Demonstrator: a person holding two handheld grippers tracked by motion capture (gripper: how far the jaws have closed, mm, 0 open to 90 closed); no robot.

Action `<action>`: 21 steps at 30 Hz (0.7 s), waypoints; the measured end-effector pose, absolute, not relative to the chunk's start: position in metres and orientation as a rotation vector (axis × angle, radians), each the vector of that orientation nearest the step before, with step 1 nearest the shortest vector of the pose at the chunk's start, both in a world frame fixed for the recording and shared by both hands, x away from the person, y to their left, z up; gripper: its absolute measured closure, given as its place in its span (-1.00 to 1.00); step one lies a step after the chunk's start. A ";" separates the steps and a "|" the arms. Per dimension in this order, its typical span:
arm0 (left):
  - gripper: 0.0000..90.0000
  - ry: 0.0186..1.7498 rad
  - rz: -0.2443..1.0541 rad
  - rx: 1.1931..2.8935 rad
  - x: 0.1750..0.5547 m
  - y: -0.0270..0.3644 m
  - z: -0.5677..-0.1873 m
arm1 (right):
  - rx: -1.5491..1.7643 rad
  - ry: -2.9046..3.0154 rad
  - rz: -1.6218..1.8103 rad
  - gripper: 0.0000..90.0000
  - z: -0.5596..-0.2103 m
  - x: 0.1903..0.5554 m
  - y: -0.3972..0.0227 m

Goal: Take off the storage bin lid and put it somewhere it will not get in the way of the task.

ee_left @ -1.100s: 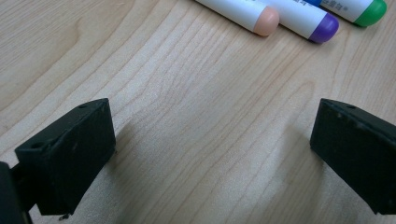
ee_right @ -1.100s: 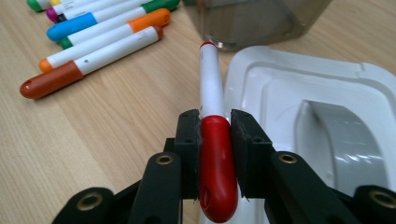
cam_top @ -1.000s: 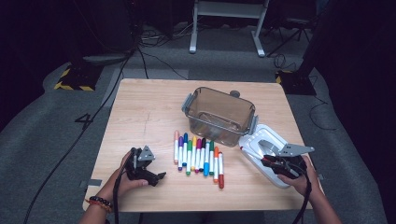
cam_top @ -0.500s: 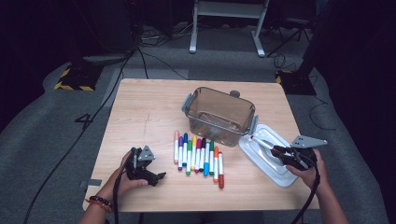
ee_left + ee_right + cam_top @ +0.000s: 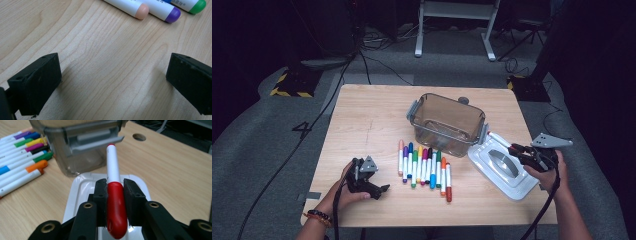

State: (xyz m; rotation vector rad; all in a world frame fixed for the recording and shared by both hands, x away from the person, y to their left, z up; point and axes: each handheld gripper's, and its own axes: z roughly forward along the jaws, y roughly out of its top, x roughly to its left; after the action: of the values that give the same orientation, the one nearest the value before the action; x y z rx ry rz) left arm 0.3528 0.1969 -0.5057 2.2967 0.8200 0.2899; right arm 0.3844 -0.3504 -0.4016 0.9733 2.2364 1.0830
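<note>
Red marker (image 5: pixel 113 195): clamped at its cap between the right gripper (image 5: pixel 115 195) jaws, above the white lid (image 5: pixel 75 195), tip toward the clear bin (image 5: pixel 75 147). White barrel, glossy red cap. Left gripper (image 5: pixel 112 82): jaws apart over bare table (image 5: pixel 100 62), near the marker row (image 5: pixel 424 165).

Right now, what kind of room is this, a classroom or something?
Probably a lab or recording room: a lone wooden table on grey carpet, cables trailing over the floor, hazard-striped tape, dark surroundings.
</note>
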 end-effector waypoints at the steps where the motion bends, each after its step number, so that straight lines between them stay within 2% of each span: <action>1: -1.00 0.820 0.290 2.297 0.353 0.197 -0.506 | 0.971 2.226 1.087 0.64 -0.397 0.386 -0.351; 21: -1.00 0.821 0.290 2.297 0.353 0.197 -0.506 | 0.868 2.173 1.096 0.64 -0.346 0.411 -0.338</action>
State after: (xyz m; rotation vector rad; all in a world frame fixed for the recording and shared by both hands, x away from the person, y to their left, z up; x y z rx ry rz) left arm 0.3528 0.1969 -0.5056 2.2969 0.8205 0.2901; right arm 0.4114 -0.3375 -0.3460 0.8682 2.1733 1.0957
